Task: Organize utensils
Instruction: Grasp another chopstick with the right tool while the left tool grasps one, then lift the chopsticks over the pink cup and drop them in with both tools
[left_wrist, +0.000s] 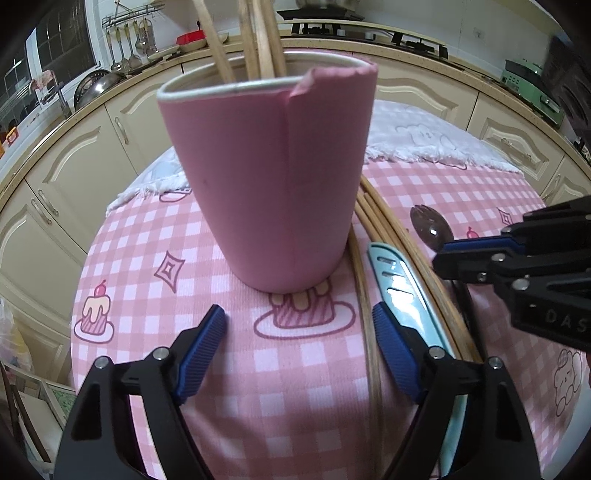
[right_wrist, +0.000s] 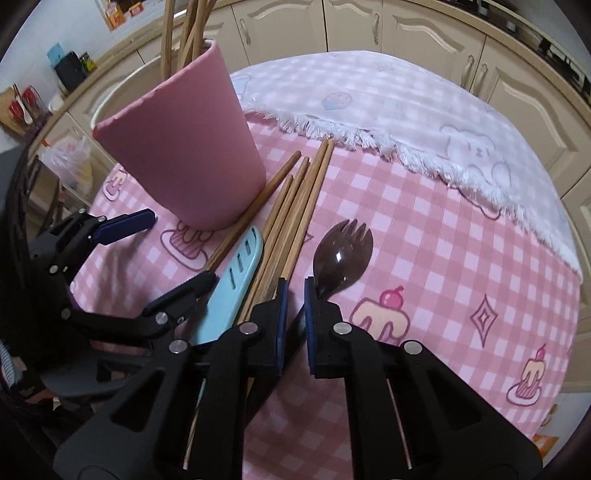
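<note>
A pink cup (left_wrist: 266, 177) (right_wrist: 184, 147) stands on the checked tablecloth with several wooden chopsticks (left_wrist: 258, 37) upright in it. More chopsticks (right_wrist: 291, 210) (left_wrist: 373, 218) lie flat to its right, beside a light blue sheathed knife (right_wrist: 236, 288) (left_wrist: 402, 291) and a dark brown spork (right_wrist: 341, 254) (left_wrist: 430, 225). My left gripper (left_wrist: 299, 325) (right_wrist: 173, 247) is open and empty, just in front of the cup. My right gripper (right_wrist: 295, 295) (left_wrist: 447, 254) is nearly closed, its jaws a narrow gap apart, low over the spork's handle and the chopsticks; whether it grips anything is hidden.
A white fringed cloth (right_wrist: 424, 122) covers the far part of the table. Cream kitchen cabinets (left_wrist: 70, 173) and a counter with hanging ladles (left_wrist: 125, 48) and a stove (left_wrist: 354, 26) curve around behind the table.
</note>
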